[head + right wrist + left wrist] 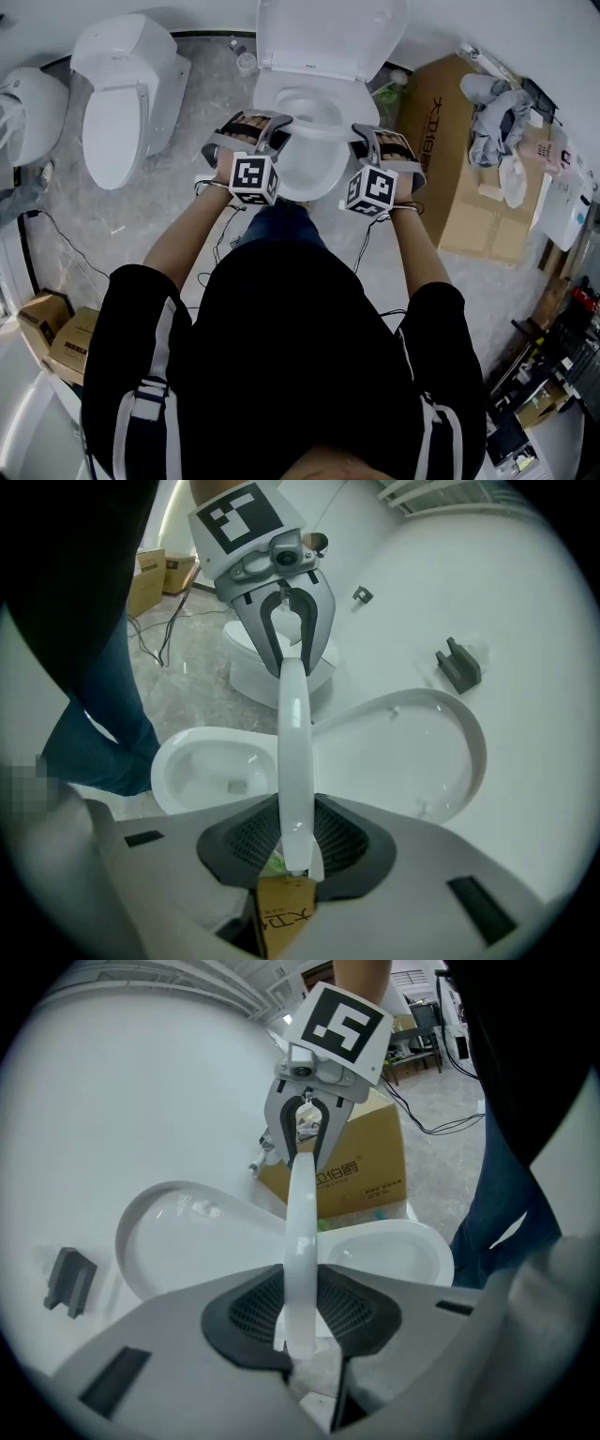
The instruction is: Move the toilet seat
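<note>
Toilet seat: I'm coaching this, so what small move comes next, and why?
Probably swing both grippers together toward the raised lid: the left gripper and right gripper are clamped on opposite sides of the toilet seat, which stands off the bowl.

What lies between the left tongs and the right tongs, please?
The toilet seat spans the gap above the toilet bowl, clamped by the left tongs and right tongs; the head view shows it.
</note>
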Demonstrator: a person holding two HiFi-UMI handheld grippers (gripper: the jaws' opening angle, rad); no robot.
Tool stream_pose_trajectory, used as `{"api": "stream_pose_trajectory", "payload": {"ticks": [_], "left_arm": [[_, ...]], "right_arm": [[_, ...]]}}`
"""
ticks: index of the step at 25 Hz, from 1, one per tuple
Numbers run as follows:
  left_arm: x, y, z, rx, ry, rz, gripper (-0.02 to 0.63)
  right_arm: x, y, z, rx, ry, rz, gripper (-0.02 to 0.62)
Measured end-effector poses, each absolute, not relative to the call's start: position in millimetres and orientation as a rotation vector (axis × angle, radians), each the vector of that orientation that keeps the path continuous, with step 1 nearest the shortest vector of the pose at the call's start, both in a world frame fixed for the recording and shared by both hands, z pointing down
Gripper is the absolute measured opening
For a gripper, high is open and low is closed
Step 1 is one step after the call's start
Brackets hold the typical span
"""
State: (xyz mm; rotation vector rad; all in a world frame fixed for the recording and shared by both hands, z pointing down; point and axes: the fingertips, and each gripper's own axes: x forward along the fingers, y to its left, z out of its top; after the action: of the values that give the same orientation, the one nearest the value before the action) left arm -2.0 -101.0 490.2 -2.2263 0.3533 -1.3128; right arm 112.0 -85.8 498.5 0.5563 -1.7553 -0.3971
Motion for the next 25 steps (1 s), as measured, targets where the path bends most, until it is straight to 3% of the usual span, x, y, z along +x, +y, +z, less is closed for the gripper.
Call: {"api": "stream_pose_trajectory", "payload": {"ticks": [25], "left_arm": [[8, -184, 454, -2.283, 0.447, -1.310, 0.097]], "right_arm": [[122, -167, 468, 0.575, -1.794, -0.312, 0.109]]}}
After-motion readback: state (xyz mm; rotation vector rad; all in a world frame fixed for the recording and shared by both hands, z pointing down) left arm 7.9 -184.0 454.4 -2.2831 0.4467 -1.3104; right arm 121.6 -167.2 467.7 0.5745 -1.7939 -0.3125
